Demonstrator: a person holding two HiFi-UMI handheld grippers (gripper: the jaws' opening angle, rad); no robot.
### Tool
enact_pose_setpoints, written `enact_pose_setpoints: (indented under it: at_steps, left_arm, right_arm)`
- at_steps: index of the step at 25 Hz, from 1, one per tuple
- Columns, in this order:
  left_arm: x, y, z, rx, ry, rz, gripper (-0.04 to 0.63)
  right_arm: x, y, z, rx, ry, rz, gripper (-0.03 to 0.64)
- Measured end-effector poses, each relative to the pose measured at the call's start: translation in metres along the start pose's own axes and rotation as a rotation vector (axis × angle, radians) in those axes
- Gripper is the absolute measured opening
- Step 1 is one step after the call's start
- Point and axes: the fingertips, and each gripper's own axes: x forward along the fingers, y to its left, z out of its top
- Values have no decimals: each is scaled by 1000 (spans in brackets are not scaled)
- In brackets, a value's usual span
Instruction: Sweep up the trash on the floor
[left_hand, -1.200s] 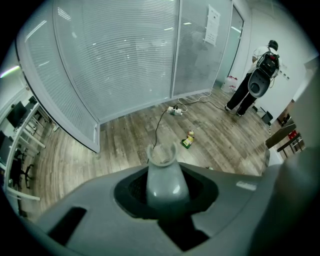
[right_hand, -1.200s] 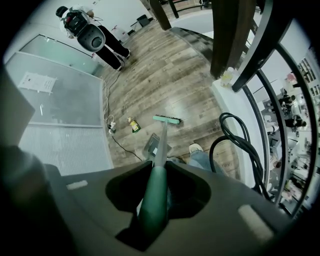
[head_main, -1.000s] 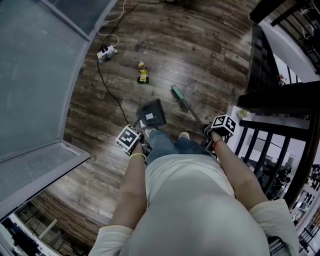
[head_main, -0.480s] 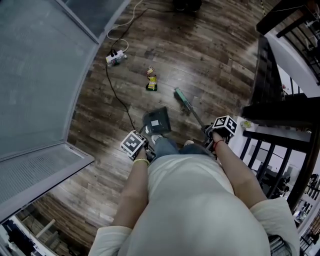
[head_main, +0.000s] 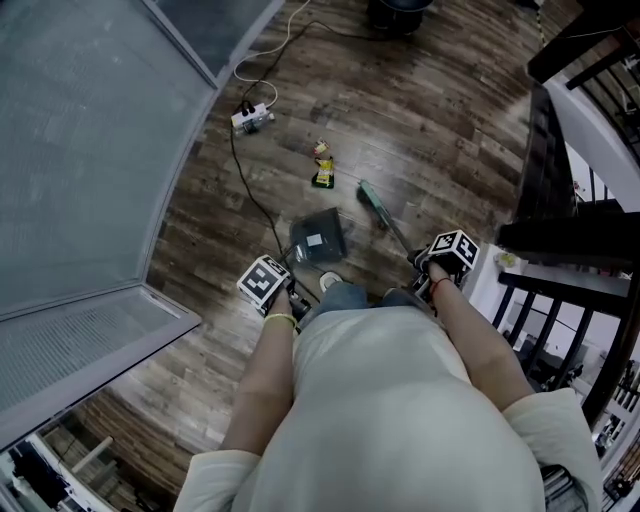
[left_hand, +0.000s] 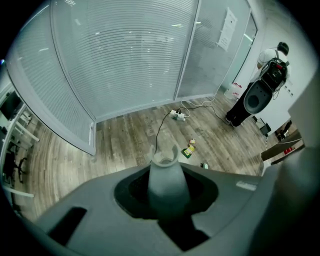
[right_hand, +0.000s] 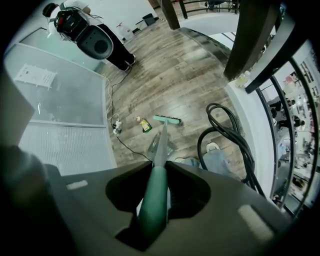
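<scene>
While the trash (head_main: 322, 176), a yellow-green wrapper, lies on the wooden floor (head_main: 440, 110) with its long axis pointing away from the person, a smaller scrap (head_main: 321, 148) is seen just beyond it. Just to its right, the broom head (head_main: 371, 197) is set down; the broom handle (right_hand: 161, 145) slants back from there, clamped in the right gripper (right_hand: 156, 192). Nearer the person, the dustpan (head_main: 319, 238) is held low, its grey handle (left_hand: 165, 170) grasped by the left gripper (left_hand: 167, 197). Further left, a power strip (head_main: 252, 118) and its cable (head_main: 250, 195) are noted beside the glass partition (head_main: 90, 150).
</scene>
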Motion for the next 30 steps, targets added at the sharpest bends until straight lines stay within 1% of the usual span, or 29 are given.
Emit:
enact_pose_setpoints:
  at_steps: [3, 8, 11, 16, 18, 23, 26, 30]
  left_arm:
    - [4, 9, 15, -26, -6, -5, 86]
    - [11, 25, 43, -33, -9, -6, 86]
    - [16, 31, 60, -47, -13, 1, 86]
    - [21, 43, 84, -60, -31, 8, 86]
    - [23, 46, 91, -77, -40, 13, 86]
    - [32, 48, 111, -120, -49, 24, 86]
    - [38, 44, 120, -141, -46, 36, 86]
    - [46, 28, 137, -161, -39, 50, 86]
  right_arm:
    - [8, 16, -2, -7, -4, 7, 97]
    - [20, 44, -8, -13, -18, 19, 95]
    - [25, 61, -7, -14, -24, 33, 97]
    - [32, 83, -7, -43, -34, 54, 97]
    - [34, 92, -5, -44, -34, 69, 95]
    - [40, 117, 7, -59, -34, 87, 97]
    - [46, 129, 19, -75, -21, 77, 97]
    - [54, 146, 45, -81, -10, 53, 97]
